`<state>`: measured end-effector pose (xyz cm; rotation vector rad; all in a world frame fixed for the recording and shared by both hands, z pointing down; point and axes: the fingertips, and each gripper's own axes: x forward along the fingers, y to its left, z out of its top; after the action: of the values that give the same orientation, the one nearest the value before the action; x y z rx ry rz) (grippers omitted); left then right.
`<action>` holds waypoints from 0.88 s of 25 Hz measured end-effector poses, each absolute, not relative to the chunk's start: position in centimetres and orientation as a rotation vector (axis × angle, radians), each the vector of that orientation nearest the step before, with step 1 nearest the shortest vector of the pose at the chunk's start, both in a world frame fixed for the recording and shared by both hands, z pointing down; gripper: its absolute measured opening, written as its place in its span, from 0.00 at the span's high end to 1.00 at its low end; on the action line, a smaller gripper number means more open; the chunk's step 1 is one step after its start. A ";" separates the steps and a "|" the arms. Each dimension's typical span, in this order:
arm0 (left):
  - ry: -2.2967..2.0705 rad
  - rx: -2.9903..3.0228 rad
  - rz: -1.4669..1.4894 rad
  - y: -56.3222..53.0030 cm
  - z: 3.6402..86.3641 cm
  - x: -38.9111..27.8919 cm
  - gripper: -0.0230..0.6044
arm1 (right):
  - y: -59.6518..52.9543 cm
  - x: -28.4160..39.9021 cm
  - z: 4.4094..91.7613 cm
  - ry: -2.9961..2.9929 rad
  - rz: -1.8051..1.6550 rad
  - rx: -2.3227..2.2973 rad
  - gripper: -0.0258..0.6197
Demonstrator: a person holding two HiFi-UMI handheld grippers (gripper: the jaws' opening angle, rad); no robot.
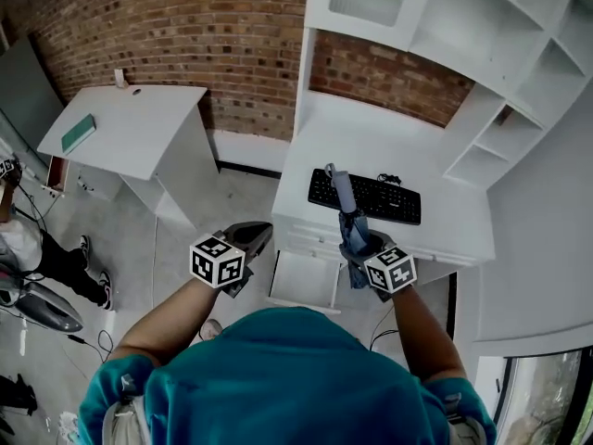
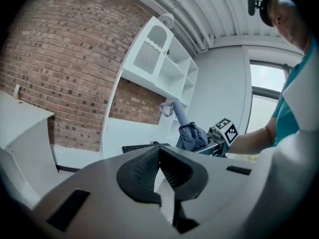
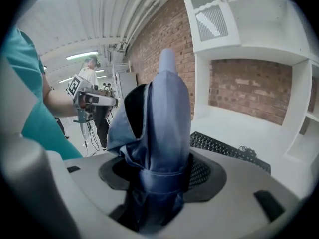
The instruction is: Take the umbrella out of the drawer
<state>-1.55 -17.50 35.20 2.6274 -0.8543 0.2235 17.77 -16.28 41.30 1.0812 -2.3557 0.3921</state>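
Right gripper (image 1: pixel 363 248) fingers pinched the folded umbrella (image 3: pixel 162 118), upright in the air over the desk (image 1: pixel 445 235) front. Left gripper (image 2: pixel 159 156) fingers were pressed together, empty. We judged the risk: loose canopy fabric slipping, umbrella dropping onto the keyboard (image 1: pixel 380 197).

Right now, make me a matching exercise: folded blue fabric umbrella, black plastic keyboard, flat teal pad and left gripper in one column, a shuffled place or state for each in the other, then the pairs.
1. folded blue fabric umbrella
2. black plastic keyboard
3. flat teal pad
4. left gripper

A. on the sloping white tabletop by the brick wall
B. jaws together, nothing between them
C. clamped in the right gripper
D. on the white desk under the shelves

Pairs: 1-C, 2-D, 3-A, 4-B.
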 end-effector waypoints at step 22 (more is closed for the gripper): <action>-0.877 2.858 -0.013 -17.4 16.1 -1.3 0.94 | -17.4 19.4 16.8 -2.725 0.086 1.327 0.55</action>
<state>-1.35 -17.37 16.12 2.8585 -0.8774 -0.0133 19.35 -17.40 16.77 1.3270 -2.7251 0.0862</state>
